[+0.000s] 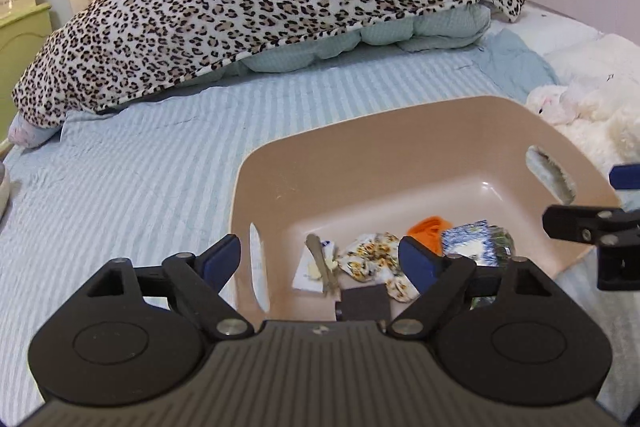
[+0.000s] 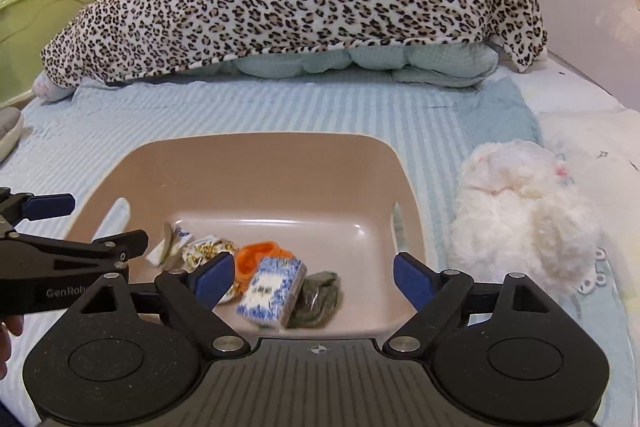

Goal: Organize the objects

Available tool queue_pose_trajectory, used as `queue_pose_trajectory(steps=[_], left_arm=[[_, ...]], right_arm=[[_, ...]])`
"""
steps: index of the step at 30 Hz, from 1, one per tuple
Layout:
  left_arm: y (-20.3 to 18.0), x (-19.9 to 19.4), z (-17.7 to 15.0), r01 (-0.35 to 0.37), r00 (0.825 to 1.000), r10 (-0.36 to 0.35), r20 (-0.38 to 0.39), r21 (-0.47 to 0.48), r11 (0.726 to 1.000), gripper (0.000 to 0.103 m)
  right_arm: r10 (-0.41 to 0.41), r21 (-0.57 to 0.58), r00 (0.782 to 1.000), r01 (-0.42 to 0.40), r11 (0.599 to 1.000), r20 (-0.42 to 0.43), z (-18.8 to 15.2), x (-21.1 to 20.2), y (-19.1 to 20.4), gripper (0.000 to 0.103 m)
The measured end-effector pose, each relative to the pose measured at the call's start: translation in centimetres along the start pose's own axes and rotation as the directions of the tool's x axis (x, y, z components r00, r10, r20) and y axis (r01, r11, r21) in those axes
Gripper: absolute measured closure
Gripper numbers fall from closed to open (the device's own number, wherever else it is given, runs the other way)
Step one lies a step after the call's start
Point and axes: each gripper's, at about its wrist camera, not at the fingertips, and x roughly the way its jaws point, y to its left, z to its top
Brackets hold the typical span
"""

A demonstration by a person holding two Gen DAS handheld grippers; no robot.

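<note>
Both the left gripper point(image 1: 320, 259) and the right gripper point(image 2: 314, 277) hang spread and empty over the near edge of the tan basket point(image 2: 256, 155), likely because the small items, a blue-patterned packet point(image 2: 272, 285) among them, already lie gathered inside.

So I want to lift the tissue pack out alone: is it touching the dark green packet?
Touching. The right wrist view shows the tissue pack lying in the bin with its right edge pressed against the dark green packet, no gap between them.
</note>
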Motion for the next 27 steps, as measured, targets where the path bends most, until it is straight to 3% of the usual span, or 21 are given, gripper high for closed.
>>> queue_pose_trajectory(steps=[13, 19, 27], left_arm=[[-1.0, -5.3, -2.6, -0.010, 0.999, 0.009, -0.054, -0.018, 1.000, 0.016], [-0.6, -7.3, -4.2, 0.018, 0.998, -0.021, -0.056, -0.058, 0.998, 0.016], [-1.7, -10.2, -6.2, -0.015, 1.000, 0.014, -0.024, -0.045, 0.999, 0.017]], right_arm=[[0.019, 0.003, 1.000, -0.019, 1.000, 0.010, -3.1, -6.0, 0.2, 0.012], [0.031, -0.004, 1.000, -0.031, 1.000, 0.002, -4.8, -7.4, 0.2, 0.012], [0.039, 0.012, 0.999, -0.039, 0.999, -0.013, -7.1, -8.8, 0.2, 0.012]])
